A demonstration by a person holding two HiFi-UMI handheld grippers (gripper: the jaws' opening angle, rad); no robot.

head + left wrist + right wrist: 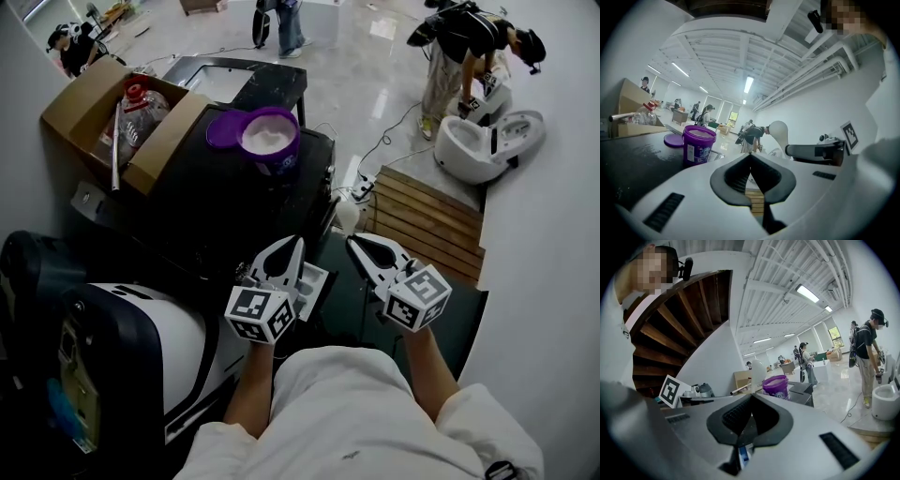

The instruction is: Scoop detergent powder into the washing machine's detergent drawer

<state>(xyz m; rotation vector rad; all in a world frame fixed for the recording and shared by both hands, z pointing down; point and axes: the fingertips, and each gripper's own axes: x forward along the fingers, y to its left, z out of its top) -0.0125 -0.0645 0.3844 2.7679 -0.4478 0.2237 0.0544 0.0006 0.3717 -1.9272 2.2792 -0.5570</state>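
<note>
Powder lay white in the open purple tub, which stood on a black surface at 12 o'clock from the two grippers, well apart from both. Its purple lid lay flat against the tub's 9 o'clock side.

The left gripper pointed toward 1 o'clock. Its jaws were closed tip to tip with nothing between them, and the left gripper view showed the same pinched tips with only a hollow behind. The right gripper pointed toward 11 o'clock, its jaws likewise pressed together and empty. The two sets of tips sat near each other but apart.

A white drawer with open compartments jutted out just beside the left gripper, at its 3 o'clock side, between the two grippers. The washing machine, white with a dark front, filled the 8 o'clock corner of the head view.

A cardboard box holding a clear bottle sat at 10 o'clock from the tub. A wooden pallet lay on the floor at 2 o'clock from the right gripper.

In the left gripper view the tub stood at 10 o'clock from the jaws. In the right gripper view it stood at 1 o'clock.
</note>
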